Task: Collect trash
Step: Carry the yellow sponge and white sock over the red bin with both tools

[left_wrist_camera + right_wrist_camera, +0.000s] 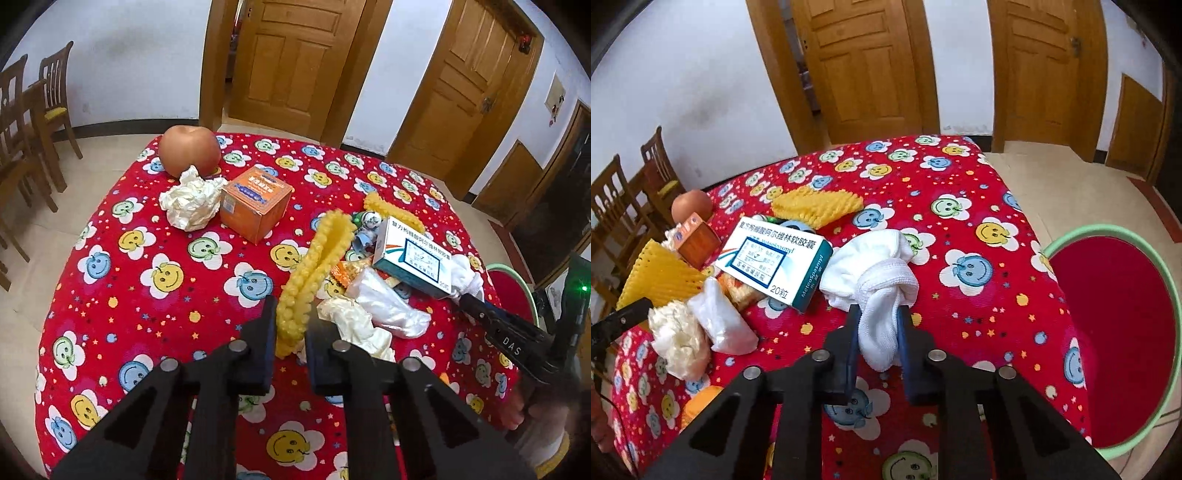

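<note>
I am holding two pieces of trash at once on the red flowered worktop [155, 295]. My left gripper [291, 325] is clamping its jaws narrow on the near end of a yellow foam net [314, 258], which is standing up from the jaws and leaning toward the far right. My right gripper [877, 325] is pinching its jaws narrow on the near tail of a knotted white cloth [875, 280]; the knot is sitting just beyond the fingertips and the rest is lying on the worktop.

Handling, as I judge it: the foam net is very light, springy and crushable, so a grip at one end is holding it, but the free end is likely to flop and drag neighbouring wrappers. The cloth is soft and limp; the knot is the safest stop against slipping through the pads.

Remaining litter is lying between the grippers: a crumpled tissue [677, 343], a clear plastic bag [722, 321] and a medicine box [775, 258]. The box is stiff and light and is best taken across its thin sides. A green-rimmed bin [1167, 295] is standing beside the worktop on the right.
</note>
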Tool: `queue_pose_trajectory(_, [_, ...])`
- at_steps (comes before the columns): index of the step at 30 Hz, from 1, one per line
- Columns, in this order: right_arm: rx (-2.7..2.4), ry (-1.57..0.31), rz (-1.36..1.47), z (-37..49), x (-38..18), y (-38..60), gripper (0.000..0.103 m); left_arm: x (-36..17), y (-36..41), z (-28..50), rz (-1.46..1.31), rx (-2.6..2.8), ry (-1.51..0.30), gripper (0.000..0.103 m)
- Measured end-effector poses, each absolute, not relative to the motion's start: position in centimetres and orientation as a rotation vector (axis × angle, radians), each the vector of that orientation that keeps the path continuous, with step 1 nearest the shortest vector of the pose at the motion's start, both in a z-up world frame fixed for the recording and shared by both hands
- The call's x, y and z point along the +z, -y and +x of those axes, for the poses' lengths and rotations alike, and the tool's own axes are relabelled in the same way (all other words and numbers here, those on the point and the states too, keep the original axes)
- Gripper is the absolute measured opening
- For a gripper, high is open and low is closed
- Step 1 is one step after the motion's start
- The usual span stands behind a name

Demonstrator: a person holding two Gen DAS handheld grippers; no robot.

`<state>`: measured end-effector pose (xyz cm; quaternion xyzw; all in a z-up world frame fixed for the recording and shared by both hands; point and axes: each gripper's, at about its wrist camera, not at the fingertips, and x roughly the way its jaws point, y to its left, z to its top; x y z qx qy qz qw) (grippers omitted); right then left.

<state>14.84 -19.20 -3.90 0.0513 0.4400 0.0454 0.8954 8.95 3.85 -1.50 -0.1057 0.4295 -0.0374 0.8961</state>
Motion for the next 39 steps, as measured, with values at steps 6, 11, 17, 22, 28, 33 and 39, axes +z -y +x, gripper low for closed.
queue_pose_trajectory(6, [0.088,-0.872,0.129,13.2,-2.4,19.8,0.016,0.0,-4.1,7.8,-0.225,-0.061,-0.845,0.012])
queue_pose_trajectory(11, [0.08,-0.833,0.141,11.3,-0.8,20.2,0.016,1.4,-4.1,6.8,-0.227,-0.056,-0.806,0.012])
queue_pose_trajectory(17, [0.06,-0.783,0.152,8.8,1.3,21.3,0.016,3.1,-2.7,5.6,-0.214,-0.091,-0.772,0.012])
queue_pose_trajectory(22, [0.031,-0.751,0.16,7.0,2.7,22.8,0.016,4.1,-0.6,5.1,-0.198,-0.135,-0.758,0.012])
queue_pose_trajectory(28, [-0.019,-0.726,0.17,5.3,3.7,25.4,0.016,5.0,2.7,4.8,-0.158,-0.182,-0.759,0.012])
queue_pose_trajectory(33, [-0.057,-0.719,0.188,4.3,3.7,27.8,0.016,5.2,5.9,5.1,-0.125,-0.217,-0.773,0.012])
queue_pose_trajectory(39, [-0.105,-0.717,0.214,3.7,3.2,31.2,0.016,5.1,10.2,5.4,-0.078,-0.259,-0.789,0.012])
